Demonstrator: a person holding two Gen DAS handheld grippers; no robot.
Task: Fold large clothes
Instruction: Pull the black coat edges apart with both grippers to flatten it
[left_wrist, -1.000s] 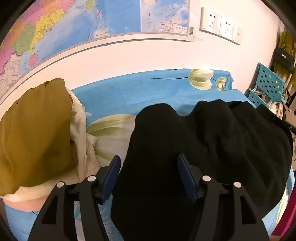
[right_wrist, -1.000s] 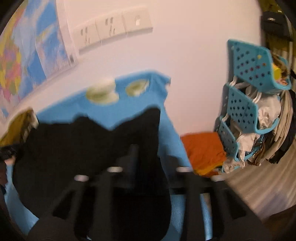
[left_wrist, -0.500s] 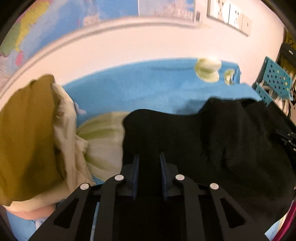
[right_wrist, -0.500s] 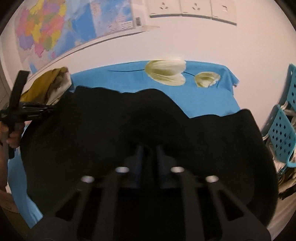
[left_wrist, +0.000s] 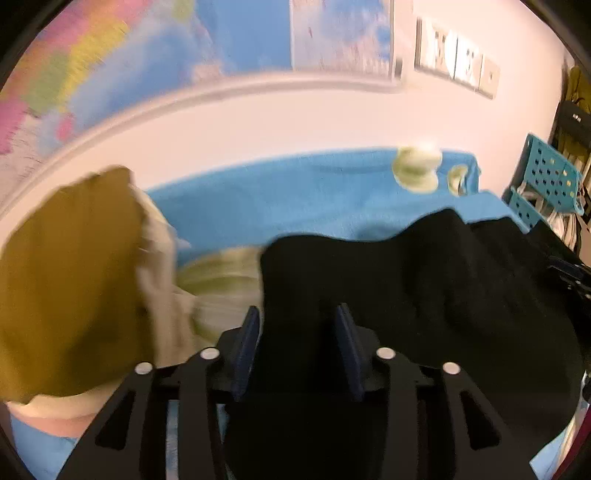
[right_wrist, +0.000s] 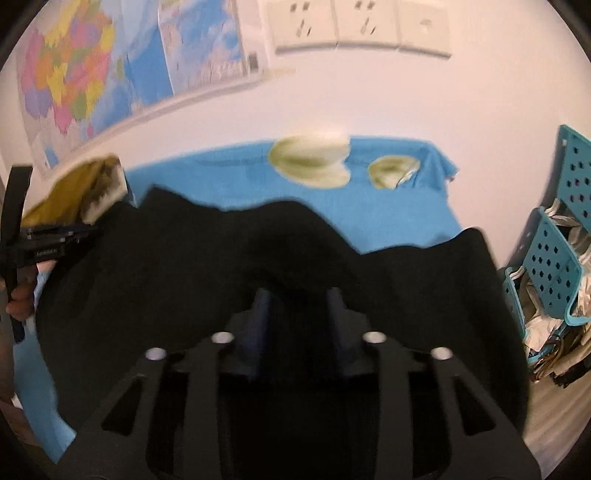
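A large black garment (left_wrist: 424, 288) lies on the blue flowered sheet (left_wrist: 288, 199); it also shows in the right wrist view (right_wrist: 184, 266). My left gripper (left_wrist: 297, 325) stands over its left end with the jaws parted and black cloth between the blue pads. My right gripper (right_wrist: 299, 306) stands over the garment's right part, jaws parted, with cloth between the pads too. The left gripper shows at the left edge of the right wrist view (right_wrist: 40, 247).
A pile of folded clothes, olive on top (left_wrist: 70, 277), sits at the left of the sheet. Teal perforated racks (right_wrist: 554, 258) full of clothes stand to the right. A wall with maps (right_wrist: 85, 74) and sockets (right_wrist: 358, 26) is behind.
Both grippers were shut on the black garment half a second ago and now stand parted. The garment's far edge has moved slightly away from the wall.
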